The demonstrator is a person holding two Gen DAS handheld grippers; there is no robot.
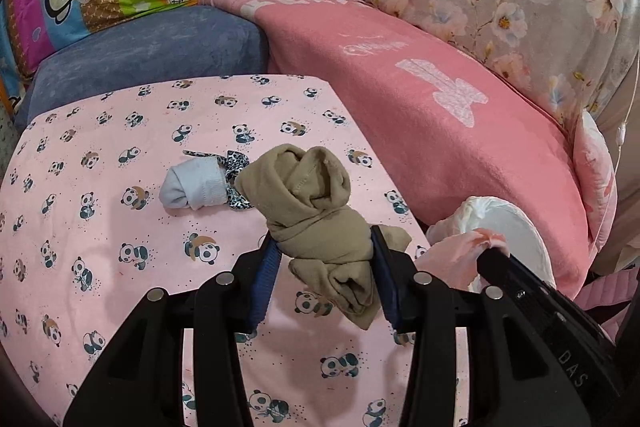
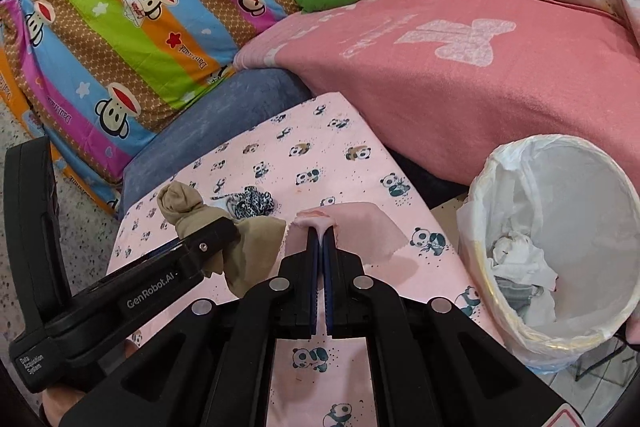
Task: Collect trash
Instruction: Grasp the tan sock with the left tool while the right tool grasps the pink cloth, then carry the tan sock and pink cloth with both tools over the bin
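The left gripper (image 1: 324, 259) is clamped on a tan cloth bundle (image 1: 308, 195), held clear above the panda sheet (image 1: 100, 227). The right gripper (image 2: 320, 239) is pinched nearly closed on a fold of thin pink cloth (image 2: 360, 227) that lies on the sheet. The lined bin (image 2: 560, 247) stands off the sheet's right edge, near the right gripper, with white scraps already inside. A white sock (image 1: 192, 187) and a leopard-print strip (image 1: 236, 183), touching each other, remain on the sheet.

Risks from this position:

- The bundle hangs loose below the left jaws. A weak clamp may let it unroll and drop short of the bin.
- The pink cloth matches the sheet in colour. Whether the right jaws hold the cloth alone or the sheet as well cannot be told; lifting both would drag the sheet and shift the sock.
- Both grippers sit close together. Moving both to the bin at once risks a collision or snagged cloth.
- The bin is light; a trailing cloth or a nudge on the rim may tip it.
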